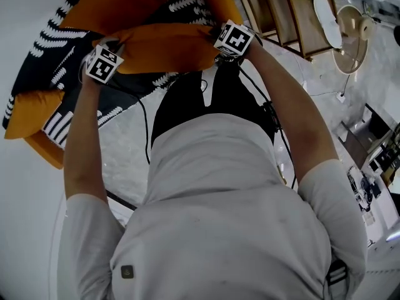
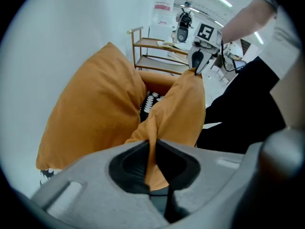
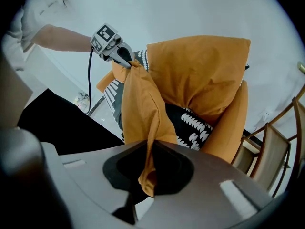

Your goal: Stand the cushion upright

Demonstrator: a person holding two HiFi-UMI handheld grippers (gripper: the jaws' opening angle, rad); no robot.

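We hold the soft orange fabric cushion (image 1: 164,50) by two corners: our left gripper (image 2: 153,168) and our right gripper (image 3: 148,168) are both clenched on its cloth. It stretches between them, before a second orange cushion (image 3: 200,75) in the orange armchair (image 3: 233,123).

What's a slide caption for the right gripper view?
Right gripper, jaws shut on a corner of the orange cushion; left gripper holds the far corner, second cushion behind.

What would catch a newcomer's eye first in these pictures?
A bright orange cushion hangs stretched between two grippers: the left gripper pinches one end, the right gripper the other. Behind it, a second orange cushion leans upright in an orange armchair draped with black-and-white cloth.
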